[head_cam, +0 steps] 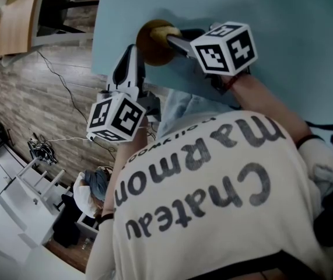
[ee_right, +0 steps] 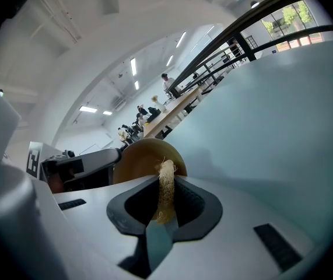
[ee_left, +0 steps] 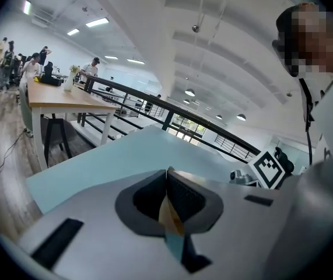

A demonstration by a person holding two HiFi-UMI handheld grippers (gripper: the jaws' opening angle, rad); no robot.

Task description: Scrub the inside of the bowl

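1. At the teal table (head_cam: pixel 283 34) edge, my left tongs (head_cam: pixel 133 52) clench the brown bowl (head_cam: pixel 150 48) by its rim.
2. My right tongs (head_cam: pixel 172 38) grasp a fibrous scrubber (ee_right: pixel 166 182) at the bowl's mouth.

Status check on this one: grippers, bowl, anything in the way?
Left gripper shut on bowl rim. Right gripper shut on fibre scrubber, right at the bowl; contact unclear. No obstruction seen.

Pale blue table (head_cam: pixel 306 34) before me, wood-plank floor (head_cam: pixel 32 98) beside it. Far wooden desk (ee_left: pixel 61 95) with people (ee_left: pixel 32 69) (too small to detail), black railing (ee_left: pixel 167 119) behind.
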